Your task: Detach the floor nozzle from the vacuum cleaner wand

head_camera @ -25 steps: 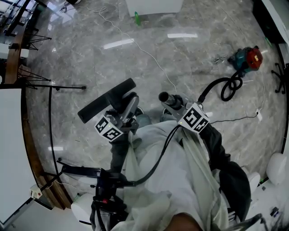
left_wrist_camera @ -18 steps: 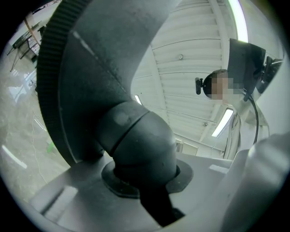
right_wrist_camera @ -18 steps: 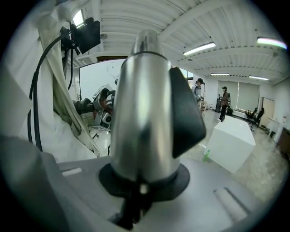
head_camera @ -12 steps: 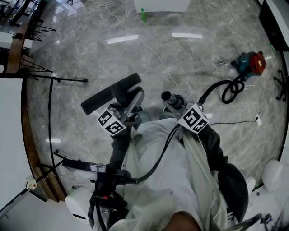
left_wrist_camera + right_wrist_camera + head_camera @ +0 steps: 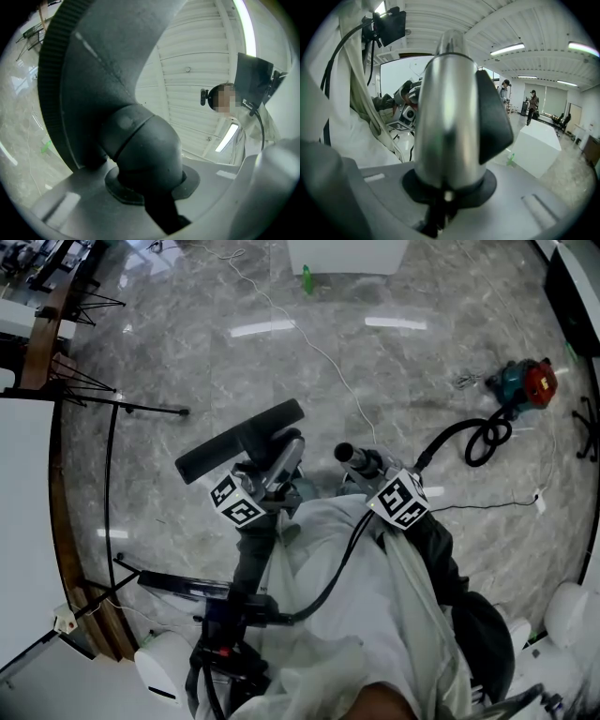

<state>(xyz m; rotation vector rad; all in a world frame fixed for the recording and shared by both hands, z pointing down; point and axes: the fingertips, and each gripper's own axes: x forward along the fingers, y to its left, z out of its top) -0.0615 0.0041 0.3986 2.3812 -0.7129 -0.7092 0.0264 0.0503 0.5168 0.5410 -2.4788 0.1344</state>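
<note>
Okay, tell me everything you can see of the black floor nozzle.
The floor nozzle looks like matte black plastic: a long flat head with a ribbed edge strip and a rounded elbow neck. It is held off the floor, slanting. The left gripper is shut on its neck. A gap separates it from the silver wand.

place: large studio hall | marble floor [image 5: 422, 381] | tripod [image 5: 131, 407] | ceiling strip lights [image 5: 506, 48]
</note>
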